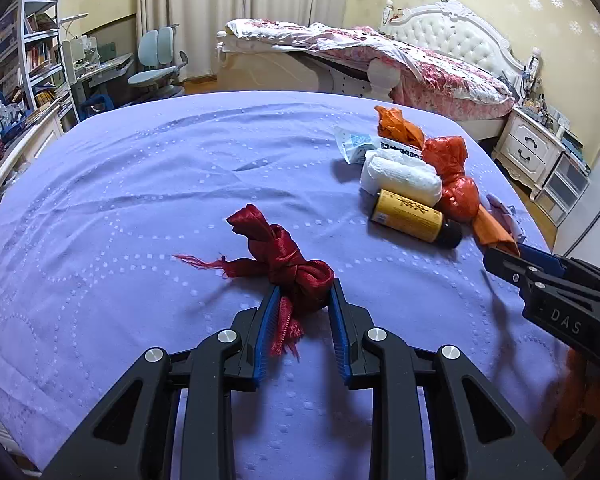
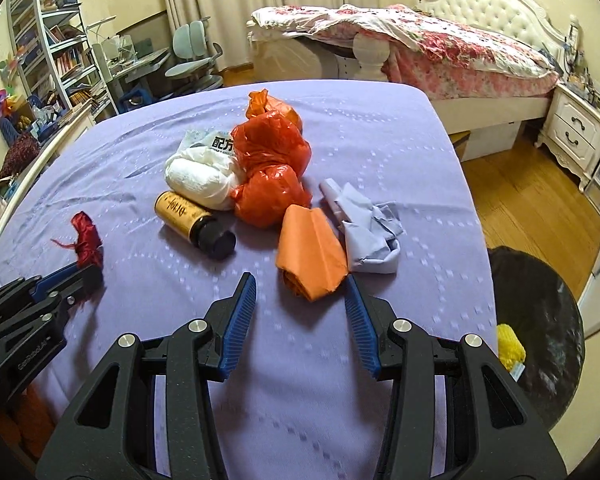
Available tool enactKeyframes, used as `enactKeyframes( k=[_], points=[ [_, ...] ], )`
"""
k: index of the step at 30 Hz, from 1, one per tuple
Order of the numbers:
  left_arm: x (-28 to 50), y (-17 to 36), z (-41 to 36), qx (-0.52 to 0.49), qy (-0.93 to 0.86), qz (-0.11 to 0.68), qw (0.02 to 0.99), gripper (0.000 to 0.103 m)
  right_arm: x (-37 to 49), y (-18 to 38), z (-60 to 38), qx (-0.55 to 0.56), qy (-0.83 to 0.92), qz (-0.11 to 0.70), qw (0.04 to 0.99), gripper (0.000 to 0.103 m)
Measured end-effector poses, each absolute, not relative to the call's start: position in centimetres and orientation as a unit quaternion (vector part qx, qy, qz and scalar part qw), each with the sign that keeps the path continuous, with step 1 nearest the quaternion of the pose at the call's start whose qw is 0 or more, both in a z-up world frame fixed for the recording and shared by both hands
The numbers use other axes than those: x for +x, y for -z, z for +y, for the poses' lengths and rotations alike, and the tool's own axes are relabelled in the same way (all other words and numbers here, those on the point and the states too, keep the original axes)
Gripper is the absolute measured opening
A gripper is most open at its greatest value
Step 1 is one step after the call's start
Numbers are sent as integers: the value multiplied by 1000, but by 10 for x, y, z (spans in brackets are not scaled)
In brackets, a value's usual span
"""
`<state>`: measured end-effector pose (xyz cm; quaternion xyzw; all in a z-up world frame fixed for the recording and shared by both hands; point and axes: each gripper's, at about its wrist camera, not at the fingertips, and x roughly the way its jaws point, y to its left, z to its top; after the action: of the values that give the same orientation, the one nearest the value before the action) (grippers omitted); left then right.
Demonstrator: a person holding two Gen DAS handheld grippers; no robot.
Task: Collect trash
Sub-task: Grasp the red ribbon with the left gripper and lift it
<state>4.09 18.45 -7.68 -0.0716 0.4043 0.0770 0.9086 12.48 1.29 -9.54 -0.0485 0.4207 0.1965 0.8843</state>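
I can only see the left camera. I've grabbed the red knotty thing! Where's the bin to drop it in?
Observer: A black-lined bin stands on the floor, just off the right edge of the purple bed.
Operator: Is anything in it?
Observer: Yes, something yellow that looks like corn.
Operator: What's my other gripper doing?
Observer: The right gripper is open, with the near end of the orange paper between its fingers.

Even, soft indoor light; far curtains [image 1: 236, 12] glow. Soft shadows under near gripper arms. Strong fisheye bending, dark corner vignetting. Slight motion blur.
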Motion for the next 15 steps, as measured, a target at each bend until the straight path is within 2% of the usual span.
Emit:
enactKeyframes(
  k=[15],
  points=[
    [41, 76, 206, -94, -80, 395, 910, 27, 132, 93, 21, -51, -177, 424, 886, 45]
  ],
)
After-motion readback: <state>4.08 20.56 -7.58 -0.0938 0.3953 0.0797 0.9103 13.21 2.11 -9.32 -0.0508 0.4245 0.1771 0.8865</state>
